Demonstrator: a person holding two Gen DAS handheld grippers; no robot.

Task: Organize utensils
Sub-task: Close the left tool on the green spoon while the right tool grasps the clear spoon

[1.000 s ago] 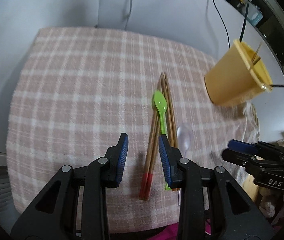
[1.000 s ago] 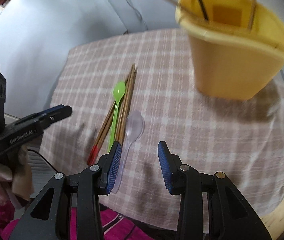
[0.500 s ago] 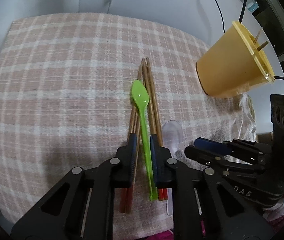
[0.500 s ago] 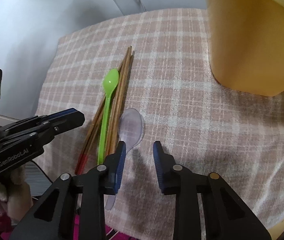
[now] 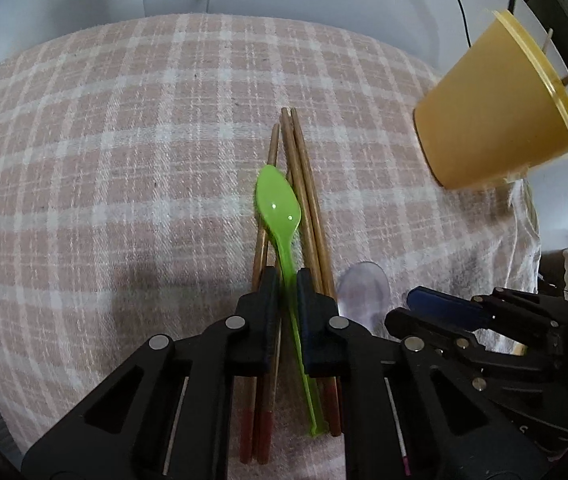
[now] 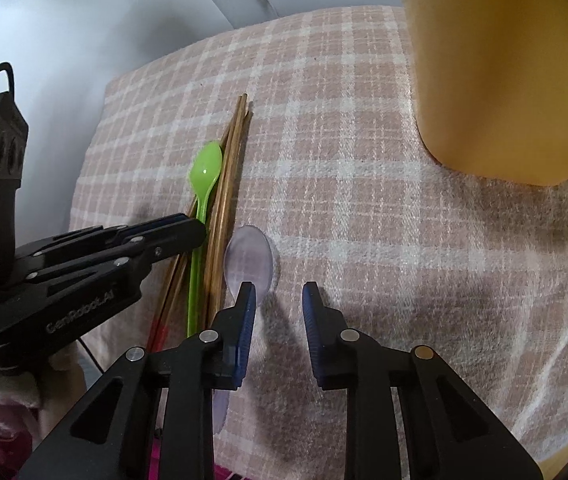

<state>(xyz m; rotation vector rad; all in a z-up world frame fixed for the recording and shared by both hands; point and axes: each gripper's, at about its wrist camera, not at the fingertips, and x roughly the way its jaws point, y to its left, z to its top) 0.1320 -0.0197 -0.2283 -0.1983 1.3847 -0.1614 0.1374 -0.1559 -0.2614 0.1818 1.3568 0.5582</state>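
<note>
A green plastic spoon (image 5: 278,208) lies on top of several wooden chopsticks (image 5: 307,184) with red ends on the checked cloth. My left gripper (image 5: 284,280) is shut on the green spoon's handle; it also shows in the right wrist view (image 6: 188,226), with the spoon (image 6: 206,170) there too. A clear plastic spoon (image 6: 248,260) lies right of the chopsticks. My right gripper (image 6: 278,294) is open, its left finger over the clear spoon's neck. A yellow cup (image 5: 495,116) holding sticks stands at the far right.
The pink checked cloth (image 5: 124,168) covers the table and hangs over its near edge. Grey wall and cables lie behind. The yellow cup (image 6: 503,64) fills the upper right of the right wrist view. My right gripper shows in the left wrist view (image 5: 415,304).
My left gripper has moved forward and closed on the green spoon's handle. My right gripper has moved down and forward toward the clear spoon, still open.
</note>
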